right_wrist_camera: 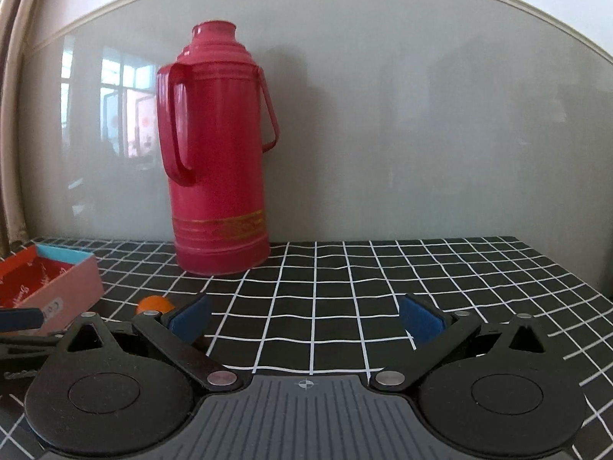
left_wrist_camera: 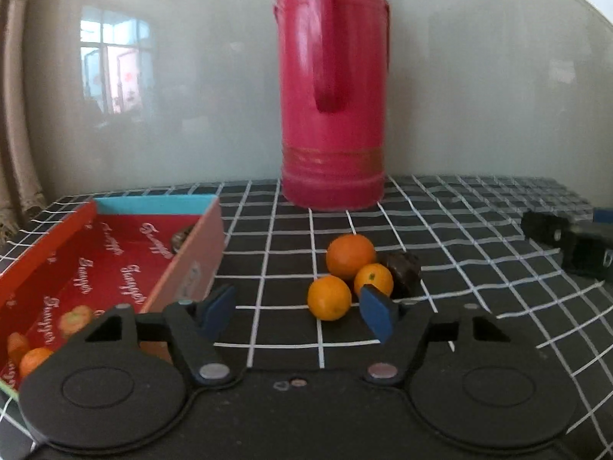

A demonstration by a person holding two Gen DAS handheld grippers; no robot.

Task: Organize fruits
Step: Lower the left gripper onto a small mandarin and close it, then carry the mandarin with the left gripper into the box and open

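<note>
In the left wrist view three oranges lie together on the checked cloth: a large one (left_wrist_camera: 350, 255), a front one (left_wrist_camera: 329, 298) and a small one (left_wrist_camera: 374, 278). A dark brown fruit (left_wrist_camera: 404, 270) sits just right of them. My left gripper (left_wrist_camera: 297, 312) is open and empty, just short of the oranges. A red box (left_wrist_camera: 103, 264) at the left holds a dark fruit (left_wrist_camera: 180, 238) and an orange (left_wrist_camera: 34, 360). My right gripper (right_wrist_camera: 306, 322) is open and empty over bare cloth. One orange (right_wrist_camera: 153, 304) shows beyond its left finger.
A tall red thermos (left_wrist_camera: 333, 115) stands at the back against the glossy wall; it also shows in the right wrist view (right_wrist_camera: 218, 161). The red box (right_wrist_camera: 49, 280) is at the far left there. The other gripper (left_wrist_camera: 574, 243) lies at the right edge.
</note>
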